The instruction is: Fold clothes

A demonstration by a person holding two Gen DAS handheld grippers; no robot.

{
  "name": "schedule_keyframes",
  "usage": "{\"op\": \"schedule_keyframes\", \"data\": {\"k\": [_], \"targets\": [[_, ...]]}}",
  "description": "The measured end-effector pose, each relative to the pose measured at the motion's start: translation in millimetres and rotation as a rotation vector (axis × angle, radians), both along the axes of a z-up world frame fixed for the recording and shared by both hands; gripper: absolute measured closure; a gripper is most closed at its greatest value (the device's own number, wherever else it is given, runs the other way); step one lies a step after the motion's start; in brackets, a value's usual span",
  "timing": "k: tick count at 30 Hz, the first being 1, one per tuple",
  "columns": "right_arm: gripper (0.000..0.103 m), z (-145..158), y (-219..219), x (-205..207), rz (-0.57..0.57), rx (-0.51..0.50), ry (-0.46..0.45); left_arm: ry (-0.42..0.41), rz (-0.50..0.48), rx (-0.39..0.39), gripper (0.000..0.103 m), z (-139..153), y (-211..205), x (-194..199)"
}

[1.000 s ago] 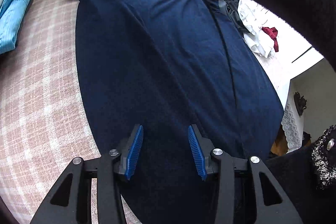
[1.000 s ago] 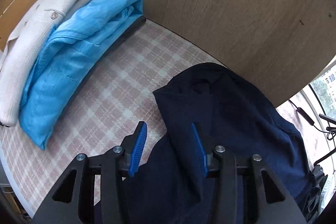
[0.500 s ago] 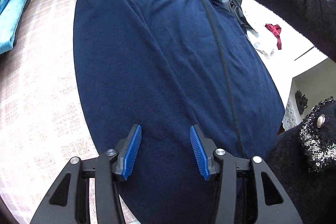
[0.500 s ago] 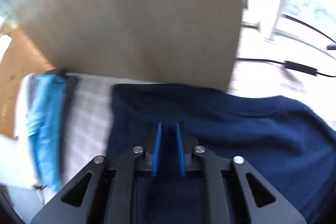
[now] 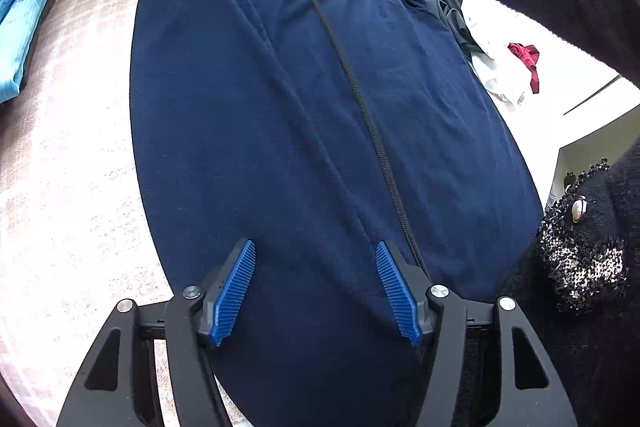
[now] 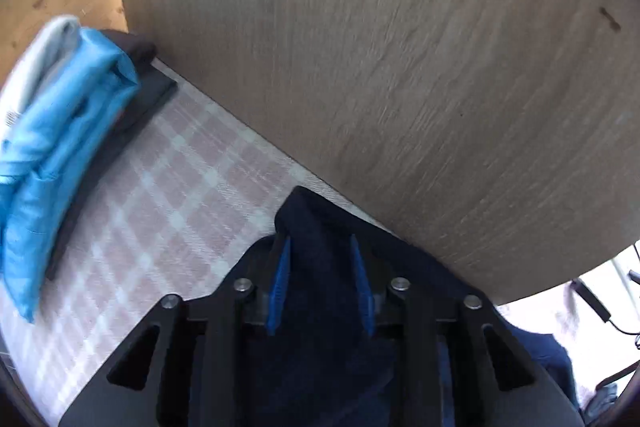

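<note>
Shirt (image 5: 304, 115) lies flat on the bed (image 5: 60, 187). Left claw (image 5: 316, 291) has just been opening, empty, above its hem. Right claw (image 6: 322, 283) has loosened, cloth between; I cannot tell if it grips. That corner could slip and bunch.

Navy garment (image 5: 320, 107) spread on plaid cover (image 5: 72, 187), left gripper (image 5: 316, 291) just widening above hem — unclamped

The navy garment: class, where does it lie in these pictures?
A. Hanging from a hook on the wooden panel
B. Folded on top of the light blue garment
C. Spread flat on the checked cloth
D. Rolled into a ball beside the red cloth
C: the navy garment lies spread out on the checked cloth, apart from the light blue garment.
</note>
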State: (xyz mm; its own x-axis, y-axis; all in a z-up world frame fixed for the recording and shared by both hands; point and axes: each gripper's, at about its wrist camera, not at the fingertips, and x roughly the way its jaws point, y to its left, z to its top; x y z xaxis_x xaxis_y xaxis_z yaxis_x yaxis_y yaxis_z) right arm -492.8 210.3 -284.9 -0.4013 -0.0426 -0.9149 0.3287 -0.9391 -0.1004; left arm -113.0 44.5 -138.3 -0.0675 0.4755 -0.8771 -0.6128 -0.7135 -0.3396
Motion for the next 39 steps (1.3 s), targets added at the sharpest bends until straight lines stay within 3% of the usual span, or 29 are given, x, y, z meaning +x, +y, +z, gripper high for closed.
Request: {"op": "schedule_keyframes", "data": {"k": [2,5,8,11,13,15,18,23,28,33,39], "targets": [[0.075,10,4,3,-0.042,0.037,0.035,-0.001,0.019,0.005,0.042,-4,1,-2],[0.073,42,24,22,-0.108,-0.056,0.046,-0.017,0.062,-0.017,0.042,-7,1,-6],[0.072,95,51,68,-0.129,-0.275,0.077,0.015,0.113,-0.07,0.044,-2,-8,-1],[0.058,142,84,127,-0.141,-0.489,0.081,0.019,0.157,-0.024,0.044,6,-25,7],[0.054,163,99,174,-0.147,-0.497,0.112,0.019,0.167,-0.001,0.044,7,-30,13],[0.054,172,106,224,-0.148,-0.443,0.147,0.023,0.159,0.005,0.044,6,-30,20],[0.054,163,130,302,-0.225,-0.337,0.115,0.011,0.133,0.011,0.044,2,-28,26],[0.054,99,199,444,-0.552,-0.36,0.009,0.024,0.079,0.015,0.044,4,-23,31],[0.054,37,225,573,-0.814,-0.335,-0.095,0.049,0.015,0.023,0.044,14,-11,31],[0.054,30,229,618,-0.87,-0.394,-0.096,0.082,-0.099,0.052,0.044,33,26,44],[0.054,84,256,575,-0.757,-0.354,0.056,0.078,-0.184,0.116,0.043,38,99,67]]}}
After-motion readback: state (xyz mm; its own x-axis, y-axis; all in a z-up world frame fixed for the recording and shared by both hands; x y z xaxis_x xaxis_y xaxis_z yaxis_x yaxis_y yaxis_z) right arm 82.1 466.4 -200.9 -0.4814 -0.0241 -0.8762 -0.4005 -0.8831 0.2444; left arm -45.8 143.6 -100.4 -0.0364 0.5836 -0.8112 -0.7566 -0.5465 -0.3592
